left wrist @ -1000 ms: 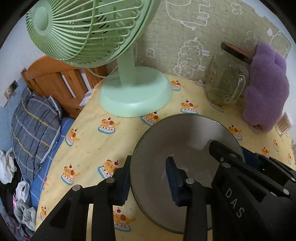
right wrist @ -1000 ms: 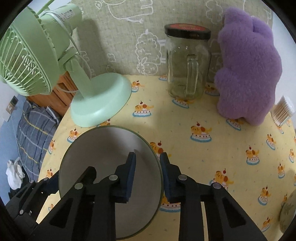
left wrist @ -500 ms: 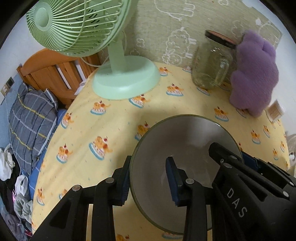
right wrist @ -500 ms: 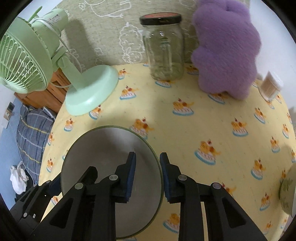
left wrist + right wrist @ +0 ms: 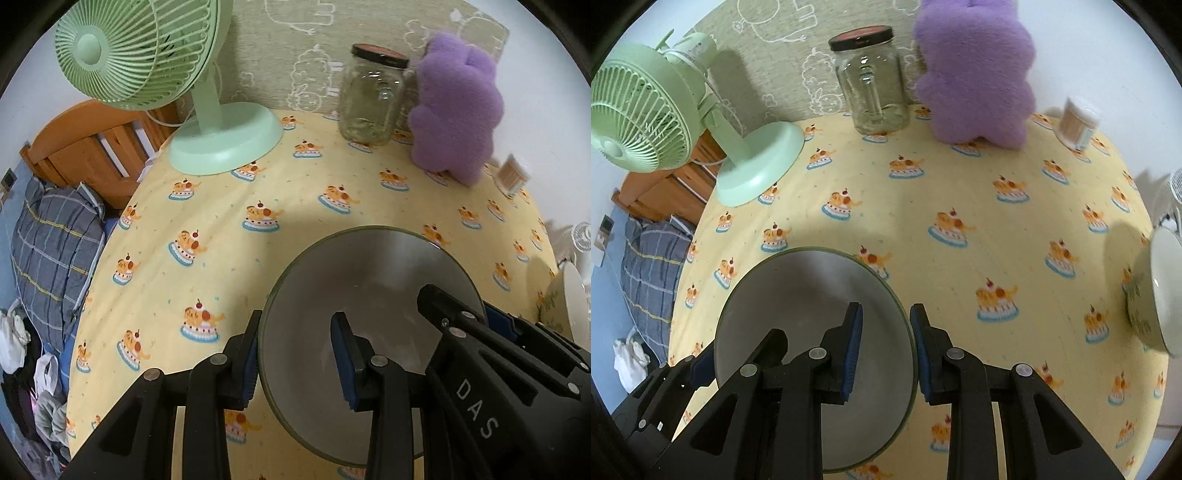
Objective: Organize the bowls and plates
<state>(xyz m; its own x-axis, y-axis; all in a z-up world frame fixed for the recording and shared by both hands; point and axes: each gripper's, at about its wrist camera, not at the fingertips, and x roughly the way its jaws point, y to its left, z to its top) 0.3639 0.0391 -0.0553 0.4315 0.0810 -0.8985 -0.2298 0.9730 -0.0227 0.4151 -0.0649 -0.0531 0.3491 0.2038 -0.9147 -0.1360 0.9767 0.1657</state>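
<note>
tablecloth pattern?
The tablecloth is pale yellow with repeating cartoon cakes topped by cherries; clearest in the right wrist view.

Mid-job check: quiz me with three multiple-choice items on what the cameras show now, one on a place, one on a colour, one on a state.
1. Where does the glass jar stand?
A. at the back of the table, between the fan and the purple plush toy
B. inside the grey bowl
C. on the floor

2. What colour is the fan?
A. red
B. pale green
C. black

3. How is the grey bowl held?
A. by neither gripper
B. by the right gripper alone
C. by both, the left gripper and right gripper each straddling its rim

Answers:
1 A, the right wrist view shows it at the wall between those two.
2 B, cage and base are pale green.
3 C, each has one of its fingers inside and one outside the rim.
</note>
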